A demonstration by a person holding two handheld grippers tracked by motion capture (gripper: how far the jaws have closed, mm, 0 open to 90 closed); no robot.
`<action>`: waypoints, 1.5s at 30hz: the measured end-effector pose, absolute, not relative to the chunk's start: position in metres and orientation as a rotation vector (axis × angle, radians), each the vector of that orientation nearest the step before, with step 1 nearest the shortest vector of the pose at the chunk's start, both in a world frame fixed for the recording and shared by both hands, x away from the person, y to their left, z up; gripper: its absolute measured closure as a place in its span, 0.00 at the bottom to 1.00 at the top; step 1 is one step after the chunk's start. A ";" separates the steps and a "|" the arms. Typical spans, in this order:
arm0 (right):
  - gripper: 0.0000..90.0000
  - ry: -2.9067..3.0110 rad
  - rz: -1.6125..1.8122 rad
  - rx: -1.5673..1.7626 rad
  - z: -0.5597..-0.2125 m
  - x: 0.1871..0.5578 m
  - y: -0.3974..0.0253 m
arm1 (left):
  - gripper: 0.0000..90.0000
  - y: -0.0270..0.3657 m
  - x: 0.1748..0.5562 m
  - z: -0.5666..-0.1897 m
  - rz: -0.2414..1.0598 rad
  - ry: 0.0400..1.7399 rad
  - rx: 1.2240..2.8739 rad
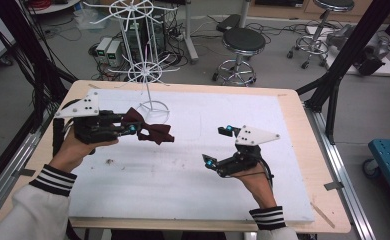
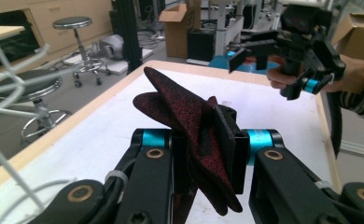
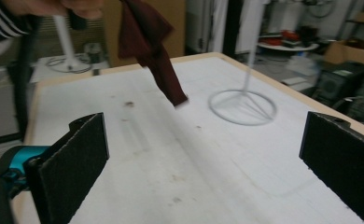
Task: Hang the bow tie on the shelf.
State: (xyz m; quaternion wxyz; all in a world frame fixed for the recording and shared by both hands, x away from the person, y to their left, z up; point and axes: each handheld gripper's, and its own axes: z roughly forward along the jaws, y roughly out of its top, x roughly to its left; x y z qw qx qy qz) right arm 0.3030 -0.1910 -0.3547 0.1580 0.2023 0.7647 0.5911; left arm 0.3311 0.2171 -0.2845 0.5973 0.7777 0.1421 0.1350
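A person seated at a wooden-edged table (image 1: 303, 150) covered with a white sheet holds a two-jaw gripper in each hand. The left gripper (image 1: 125, 129), raised above the left side of the sheet, has its jaws clamped on a dark red bow tie (image 1: 148, 127); seen from the left gripper view, the speckled fabric (image 2: 189, 121) is pinched between the two black jaws and fans upward and downward from them. The bow tie hangs clear of the table surface, just in front of the round base of a white wire display stand (image 1: 145, 70) that rises at the table's far edge. The right gripper (image 1: 219, 146), held over the right half of the sheet and well apart from the left, has its jaws spread wide with nothing between them; the right gripper view looks across the bare, lightly stained sheet toward the stand's ring-shaped base (image 3: 243, 107) and the dangling bow tie (image 3: 147, 42). Black stools (image 1: 243, 42) and cables stand on the floor beyond
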 end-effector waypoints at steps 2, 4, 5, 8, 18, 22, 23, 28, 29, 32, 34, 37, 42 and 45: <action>0.01 2.160 1.691 0.606 -0.358 0.300 -0.198 | 0.86 0.220 0.334 -0.280 0.325 0.339 1.807; 0.01 2.133 1.676 0.633 -0.362 0.296 -0.204 | 0.86 0.222 0.338 -0.276 0.338 0.348 1.813; 0.01 2.123 1.681 0.640 -0.363 0.295 -0.207 | 0.86 0.223 0.339 -0.274 0.339 0.353 1.811; 0.01 2.092 1.662 0.675 -0.370 0.289 -0.215 | 0.86 0.225 0.344 -0.270 0.354 0.364 1.821; 0.01 1.989 1.645 0.757 -0.389 0.276 -0.239 | 0.86 0.228 0.359 -0.259 0.394 0.400 1.834; 0.01 1.960 1.635 0.774 -0.394 0.272 -0.245 | 0.86 0.230 0.365 -0.256 0.410 0.415 1.835; 0.01 1.954 1.631 0.782 -0.395 0.270 -0.247 | 0.86 0.230 0.366 -0.254 0.417 0.420 1.840; 0.01 1.930 1.602 0.791 -0.402 0.267 -0.252 | 0.86 0.230 0.375 -0.251 0.435 0.436 1.854; 0.01 1.925 1.603 0.796 -0.404 0.267 -0.253 | 0.86 0.230 0.376 -0.251 0.442 0.438 1.857; 0.01 1.921 1.590 0.807 -0.408 0.266 -0.255 | 0.86 0.229 0.380 -0.248 0.448 0.442 1.855; 0.01 1.922 1.582 0.822 -0.411 0.267 -0.257 | 0.86 0.228 0.383 -0.247 0.449 0.444 1.860; 0.01 1.915 1.581 0.834 -0.415 0.267 -0.258 | 0.86 0.226 0.388 -0.246 0.455 0.448 1.866; 0.01 1.895 1.581 0.846 -0.420 0.266 -0.260 | 0.86 0.224 0.396 -0.247 0.462 0.466 1.872; 0.01 1.866 1.591 0.856 -0.423 0.265 -0.261 | 0.86 0.223 0.400 -0.247 0.471 0.476 1.877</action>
